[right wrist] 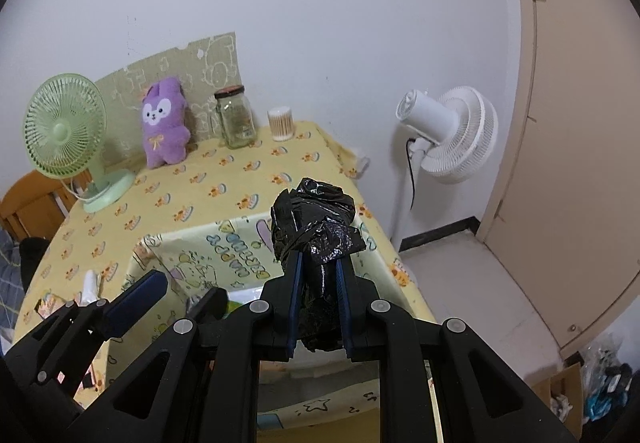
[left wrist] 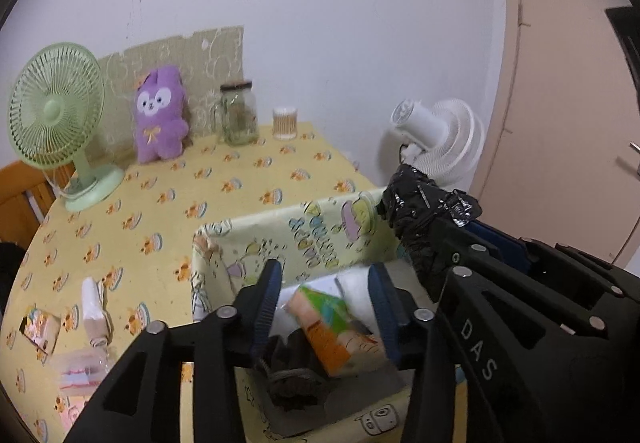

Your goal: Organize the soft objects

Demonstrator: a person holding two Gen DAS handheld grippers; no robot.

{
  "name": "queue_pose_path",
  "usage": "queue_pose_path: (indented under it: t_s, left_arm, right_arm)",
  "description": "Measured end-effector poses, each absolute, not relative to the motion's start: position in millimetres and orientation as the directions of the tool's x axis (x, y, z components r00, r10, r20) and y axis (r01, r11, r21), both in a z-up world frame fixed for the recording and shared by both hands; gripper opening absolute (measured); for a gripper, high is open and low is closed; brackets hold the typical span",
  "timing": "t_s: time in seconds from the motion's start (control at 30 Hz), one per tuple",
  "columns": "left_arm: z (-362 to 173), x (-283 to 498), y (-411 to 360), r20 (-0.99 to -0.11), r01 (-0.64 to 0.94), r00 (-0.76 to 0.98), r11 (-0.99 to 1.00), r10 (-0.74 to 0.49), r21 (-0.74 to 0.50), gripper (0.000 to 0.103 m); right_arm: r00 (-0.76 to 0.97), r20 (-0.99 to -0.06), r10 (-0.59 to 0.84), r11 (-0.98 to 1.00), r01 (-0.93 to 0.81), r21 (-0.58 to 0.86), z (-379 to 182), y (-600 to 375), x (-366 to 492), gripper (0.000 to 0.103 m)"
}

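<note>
A: Left gripper [left wrist: 324,307]: how do the jaws stand, and what lies beyond them?

B: Jaws parted, pads pressing on nothing. Directly below and ahead of the fingertips sits an orange-and-green packet [left wrist: 332,327], tilted, inside the patterned storage box [left wrist: 280,231]. Under the packet lies a dark bundle [left wrist: 292,379], too blurred to name.

A: Right gripper [right wrist: 318,275]?

B: Jaws narrow, clamped on a crumpled black plastic bag [right wrist: 316,219], whose bulk projects past the fingertips, above the box's right side. In the left wrist view the same bag shows just right of the left gripper's right finger.

A: Objects farther off?

B: Well ahead and to the left, on the yellow tablecloth [left wrist: 240,171]: a purple plush rabbit [left wrist: 160,115], a green desk fan [left wrist: 56,119], a glass jar [left wrist: 239,115]. Left of the left gripper lie small wrapped packs [left wrist: 94,307]. Ahead to the right, off the table, stands a white fan [right wrist: 448,135].
</note>
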State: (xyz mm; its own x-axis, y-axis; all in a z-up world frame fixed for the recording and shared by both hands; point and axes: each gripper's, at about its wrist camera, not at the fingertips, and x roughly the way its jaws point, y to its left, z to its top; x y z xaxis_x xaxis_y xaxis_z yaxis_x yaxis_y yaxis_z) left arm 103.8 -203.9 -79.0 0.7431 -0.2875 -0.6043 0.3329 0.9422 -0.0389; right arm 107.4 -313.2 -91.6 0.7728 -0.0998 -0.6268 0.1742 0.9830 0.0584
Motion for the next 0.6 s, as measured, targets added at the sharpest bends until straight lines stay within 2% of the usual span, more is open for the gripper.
queue_pose_path:
  t_s: [0.17,0.23,0.27,0.3,0.33,0.37,0.47,0.5,0.53,0.6]
  left_arm:
    - [-84,106,-205,-0.633,0.339,0.722,0.94,-0.278,-0.026,0.072]
    - [-86,107,-205,-0.642,0.346,0.713,0.938,-0.282,-0.028,0.072]
    - [-87,108,-204,-0.646,0.348,0.708,0.937,-0.286,-0.033,0.073]
    - [-88,108,-204,-0.65,0.348,0.705,0.937,-0.285,-0.033,0.073]
    - [-88,108,-204,-0.653,0.347,0.703,0.937,-0.282,-0.032,0.076]
    - [-88,109,-204,-0.654,0.35,0.7,0.936,-0.286,-0.035,0.077]
    - [-87,106,-202,-0.651,0.356,0.702,0.934,-0.29,-0.033,0.081]
    - [-86,106,-201,-0.65,0.361,0.699,0.932,-0.298,-0.038,0.084]
    - [-85,105,-200,-0.647,0.363,0.701,0.931,-0.301,-0.04,0.087]
    - [-83,102,-197,-0.64,0.362,0.708,0.932,-0.299,-0.035,0.087]
  right_arm:
    - [0.754,-0.652,-0.084,0.982,0.173,0.073,-100,-312,113,0.019]
    - [0.74,-0.668,-0.082,0.982,0.175,0.073,-103,-313,114,0.024]
    - [0.734,-0.674,-0.082,0.983,0.172,0.068,-104,-312,115,0.029]
    - [0.729,-0.68,-0.082,0.983,0.17,0.063,-105,-311,115,0.037]
    - [0.725,-0.684,-0.086,0.983,0.172,0.059,-105,-311,115,0.04]
    - [0.724,-0.683,-0.096,0.982,0.179,0.052,-106,-311,115,0.05]
    - [0.735,-0.669,-0.11,0.981,0.189,0.047,-104,-309,111,0.062]
    - [0.737,-0.667,-0.112,0.981,0.188,0.043,-103,-308,110,0.071]
    - [0.738,-0.666,-0.108,0.983,0.181,0.041,-102,-308,109,0.075]
    - [0.74,-0.664,-0.105,0.985,0.171,0.034,-99,-304,108,0.08]
